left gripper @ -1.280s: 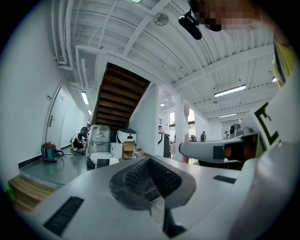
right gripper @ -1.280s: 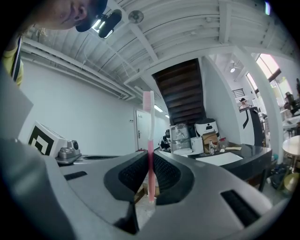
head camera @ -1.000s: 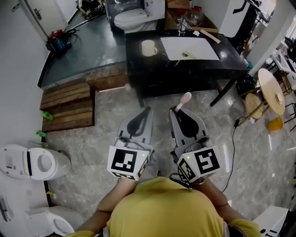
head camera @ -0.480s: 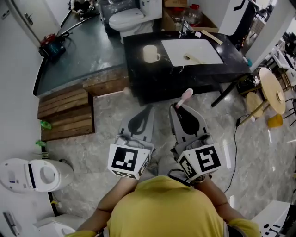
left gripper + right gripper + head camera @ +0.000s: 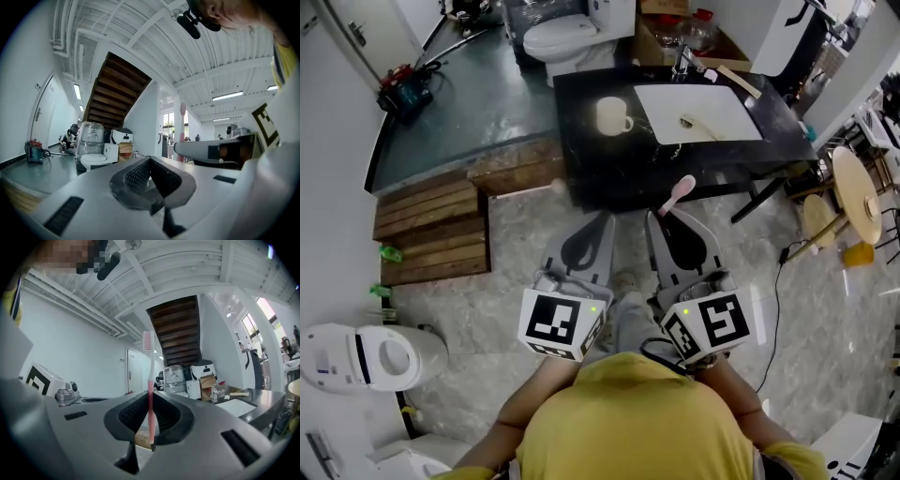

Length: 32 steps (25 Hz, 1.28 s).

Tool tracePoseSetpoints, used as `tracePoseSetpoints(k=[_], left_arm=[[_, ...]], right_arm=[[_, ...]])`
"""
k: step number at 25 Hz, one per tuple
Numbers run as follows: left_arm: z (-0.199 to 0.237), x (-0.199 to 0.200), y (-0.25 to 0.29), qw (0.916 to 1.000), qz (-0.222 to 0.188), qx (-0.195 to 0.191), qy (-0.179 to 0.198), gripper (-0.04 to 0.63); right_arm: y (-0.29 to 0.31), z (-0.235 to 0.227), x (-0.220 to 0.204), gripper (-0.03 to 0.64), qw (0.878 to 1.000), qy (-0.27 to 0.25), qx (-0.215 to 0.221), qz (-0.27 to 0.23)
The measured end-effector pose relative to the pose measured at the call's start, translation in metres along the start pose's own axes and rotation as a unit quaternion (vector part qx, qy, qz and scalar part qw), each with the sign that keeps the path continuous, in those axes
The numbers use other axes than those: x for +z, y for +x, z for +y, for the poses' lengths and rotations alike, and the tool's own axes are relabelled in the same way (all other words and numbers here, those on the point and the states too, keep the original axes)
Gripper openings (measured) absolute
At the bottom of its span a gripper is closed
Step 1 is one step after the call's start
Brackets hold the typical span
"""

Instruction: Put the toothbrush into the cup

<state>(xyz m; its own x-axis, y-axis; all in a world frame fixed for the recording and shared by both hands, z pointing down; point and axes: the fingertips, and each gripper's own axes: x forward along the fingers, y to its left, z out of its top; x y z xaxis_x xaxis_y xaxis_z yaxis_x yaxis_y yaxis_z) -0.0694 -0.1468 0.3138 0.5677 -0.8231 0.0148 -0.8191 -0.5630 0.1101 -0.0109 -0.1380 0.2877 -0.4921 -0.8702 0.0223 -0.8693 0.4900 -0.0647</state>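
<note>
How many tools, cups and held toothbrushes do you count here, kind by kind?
Tools: 2 (left tool, right tool)
Cups: 1 (cup)
Held toothbrushes: 1 (toothbrush, in the right tool)
Total: 4

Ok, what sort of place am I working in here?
Probably a mock bathroom in a bigger workshop or showroom: a black counter with a white sink and faucet, plus a toilet behind the counter and another toilet at the left.
</note>
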Motion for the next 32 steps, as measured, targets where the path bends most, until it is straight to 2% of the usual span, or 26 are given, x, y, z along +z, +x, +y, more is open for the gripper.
tracePoseSetpoints(k=[12, 21, 32], left_arm=[[0.057, 0.003, 0.098, 0.9999, 0.002, 0.016, -0.003, 0.011], [0.093, 0.01, 0.172, 0.9993, 0.003, 0.038, 0.0, 0.011], [0.12, 0.002, 0.208, 0.9977, 0.019, 0.065, -0.004, 0.011]], right_arm=[[0.1, -0.063, -0.001, 0.046, 1.0, -0.003, 0.02, 0.01], [0.17, -0.112, 0.0, 0.046, 0.998, -0.008, 0.051, 0.021], [0.218, -0.144, -0.003, 0.046, 0.997, -0.004, 0.071, 0.022]])
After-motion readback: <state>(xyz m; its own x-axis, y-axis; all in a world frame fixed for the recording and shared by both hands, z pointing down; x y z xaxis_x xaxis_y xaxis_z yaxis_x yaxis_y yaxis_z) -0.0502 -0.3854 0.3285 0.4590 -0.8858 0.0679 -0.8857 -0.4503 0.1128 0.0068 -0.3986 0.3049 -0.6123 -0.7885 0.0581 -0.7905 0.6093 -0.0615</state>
